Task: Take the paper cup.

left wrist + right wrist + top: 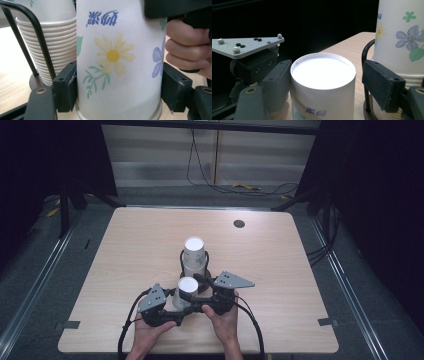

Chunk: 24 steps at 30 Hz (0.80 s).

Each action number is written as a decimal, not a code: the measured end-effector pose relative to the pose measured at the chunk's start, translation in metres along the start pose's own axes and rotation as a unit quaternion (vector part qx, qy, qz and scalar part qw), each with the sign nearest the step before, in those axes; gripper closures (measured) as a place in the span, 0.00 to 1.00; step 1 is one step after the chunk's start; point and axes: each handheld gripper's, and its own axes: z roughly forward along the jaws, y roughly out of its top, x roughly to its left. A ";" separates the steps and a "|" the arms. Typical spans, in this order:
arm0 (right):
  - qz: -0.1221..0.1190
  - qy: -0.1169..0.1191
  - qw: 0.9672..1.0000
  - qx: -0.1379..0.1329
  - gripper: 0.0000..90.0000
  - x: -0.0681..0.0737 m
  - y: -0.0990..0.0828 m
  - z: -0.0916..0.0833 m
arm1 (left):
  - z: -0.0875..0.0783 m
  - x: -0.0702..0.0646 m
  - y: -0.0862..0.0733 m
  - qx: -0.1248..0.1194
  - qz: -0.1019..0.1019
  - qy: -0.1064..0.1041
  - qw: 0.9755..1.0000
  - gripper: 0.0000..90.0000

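Two tongs meet around a single upturned paper cup (pixel 187 290) near the front of the table (pixel 125 250), one held in each of the person's hands. The cup stands mouth down, its white base facing up, and its wall carries a yellow daisy, green sprigs and blue petals, all printed upside down. Just behind it stands a stack of paper cups (pixel 194 255), also inverted, inside a black wire holder (pixel 181 257) on a round dark base.

The left tongs (pixel 119 87) are clenched on the single cup: in the left gripper view both black pads lie flat against its lower wall, one on each side, close above the rim. The right hand (pixel 186 47) shows at the edge of that view, wrapped round its own handle.

The right tongs (pixel 327 87) straddle the upper part of the same cup in released state. In the right gripper view a clear gap separates one pad from the cup, while the other pad sits just beside the wall. Whether that nearer pad touches cannot be told. The grey plate of the left tongs appears beyond the cup in that view.
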 end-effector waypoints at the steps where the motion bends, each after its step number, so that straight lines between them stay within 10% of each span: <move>1: 0.002 0.001 1.000 -0.003 0.25 0.000 0.000 -0.001 | 0.000 0.001 0.000 0.004 0.002 -0.003 1.000 0.30; 24: 0.003 0.013 1.000 -0.013 0.22 -0.004 0.000 -0.016 | -0.001 0.005 0.002 0.029 0.003 -0.014 0.999 0.30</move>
